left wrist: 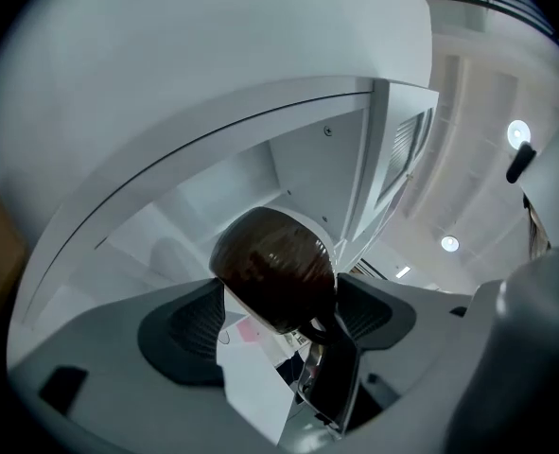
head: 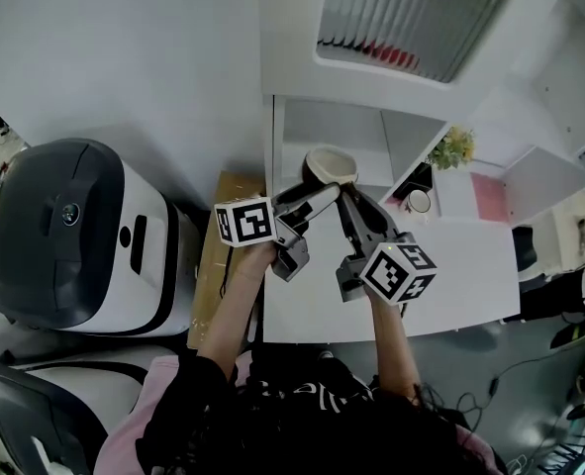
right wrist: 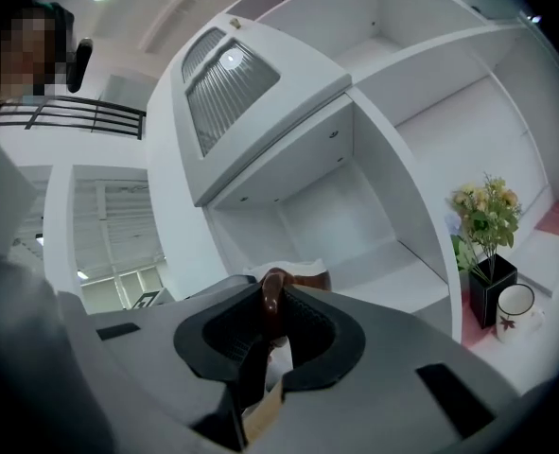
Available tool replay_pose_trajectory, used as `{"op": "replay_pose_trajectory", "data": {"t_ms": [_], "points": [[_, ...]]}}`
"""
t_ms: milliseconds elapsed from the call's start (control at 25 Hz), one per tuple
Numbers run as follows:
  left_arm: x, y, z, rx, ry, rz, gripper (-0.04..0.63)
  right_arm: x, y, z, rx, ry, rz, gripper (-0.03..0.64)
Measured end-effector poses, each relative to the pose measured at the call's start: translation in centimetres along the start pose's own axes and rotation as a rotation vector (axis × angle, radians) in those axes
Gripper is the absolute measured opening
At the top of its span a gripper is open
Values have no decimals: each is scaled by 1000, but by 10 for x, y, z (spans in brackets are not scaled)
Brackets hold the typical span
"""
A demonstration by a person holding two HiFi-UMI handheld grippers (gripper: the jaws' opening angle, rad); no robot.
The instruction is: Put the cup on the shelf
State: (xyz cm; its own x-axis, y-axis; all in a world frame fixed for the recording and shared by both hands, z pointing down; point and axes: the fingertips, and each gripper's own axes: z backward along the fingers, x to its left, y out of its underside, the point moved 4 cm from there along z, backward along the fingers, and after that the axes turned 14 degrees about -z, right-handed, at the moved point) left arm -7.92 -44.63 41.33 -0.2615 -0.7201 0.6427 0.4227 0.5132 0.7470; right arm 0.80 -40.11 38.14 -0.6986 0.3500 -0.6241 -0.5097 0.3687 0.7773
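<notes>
A brown cup [head: 330, 164] with a pale inside is held in the air in front of the white shelf unit's [head: 302, 127] lower left compartment. My left gripper [head: 320, 198] reaches it from the left. In the left gripper view the cup's round body [left wrist: 274, 268] fills the gap of the left gripper [left wrist: 279, 318], touching both pads. My right gripper [head: 345, 196] comes from the right, and the right gripper [right wrist: 272, 312] is shut on the cup's brown handle [right wrist: 271, 296]. The cup's rim [right wrist: 303, 274] peeks out behind the jaws, before the shelf compartment [right wrist: 355, 220].
A black vase of yellow flowers [head: 450, 151] [right wrist: 487, 253] and a white mug [head: 420, 202] [right wrist: 515, 303] stand in the compartment to the right. The white table [head: 470, 265] lies below. A large white and grey machine [head: 64, 236] and a wooden board [head: 218, 255] are at the left.
</notes>
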Motion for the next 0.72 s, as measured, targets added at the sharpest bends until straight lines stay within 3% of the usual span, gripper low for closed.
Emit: {"op": "replay_pose_trajectory", "data": {"t_ms": [400,720], "points": [[24,8,-4,21,-26,39,367,-24,1,-24,11,43,-2,83],[25,1,8,-46,-12,55,365,-36,-5,-42,6,57,74,83]]}}
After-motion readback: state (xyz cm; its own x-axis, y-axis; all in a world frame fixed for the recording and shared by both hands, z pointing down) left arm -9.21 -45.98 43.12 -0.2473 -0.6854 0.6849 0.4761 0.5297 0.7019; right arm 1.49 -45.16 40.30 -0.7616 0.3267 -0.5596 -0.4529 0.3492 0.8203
